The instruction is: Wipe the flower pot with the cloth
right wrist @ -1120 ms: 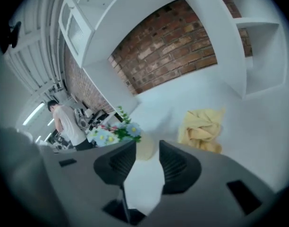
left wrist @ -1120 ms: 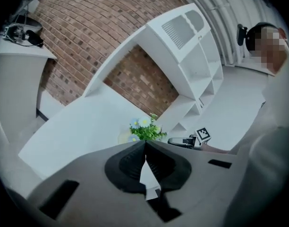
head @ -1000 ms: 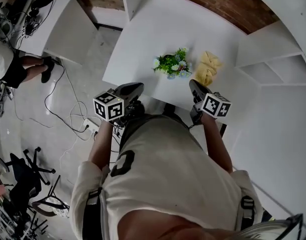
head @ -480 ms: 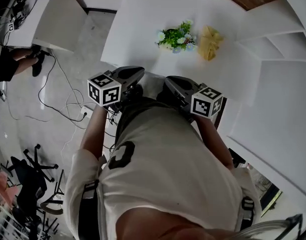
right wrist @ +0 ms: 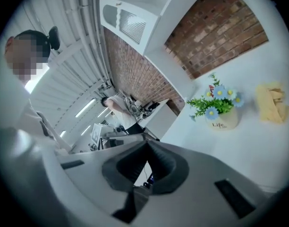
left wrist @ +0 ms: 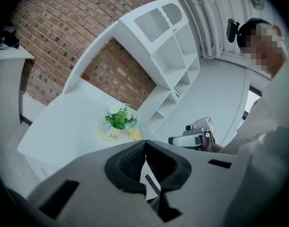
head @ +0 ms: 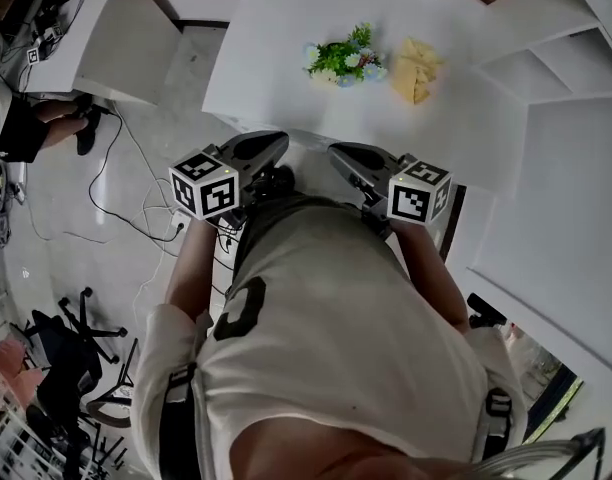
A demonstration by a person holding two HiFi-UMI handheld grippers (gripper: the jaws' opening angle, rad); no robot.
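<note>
left gripper [head: 274, 146]: jaws are closed, nothing is held between them. right gripper [head: 341, 154]: same, jaws are shut and empty. both are held side by side at the near edge of the table [head: 276, 38], close in front of the person's chest, tips aimed toward the far side.

pot [right wrist: 223, 121] is set upright on the table, toward the far side, well apart from both grippers. it is cream, with "life" printed on the side; blue and white flowers with green leaves are stuck in it. in the head view only the flowers are seen from above, the pot body is hidden under them.

cloth [head: 413, 68] is yellow, crumpled, and laid flat on the table just right of the pot; a small gap between them is seen in the right gripper view. neither is touched by a gripper.

shelf [head: 561, 78] is placed right of the table. a brick wall [left wrist: 45, 41] is seen behind it. cables [head: 136, 198] are spread on the floor to the left.
</note>
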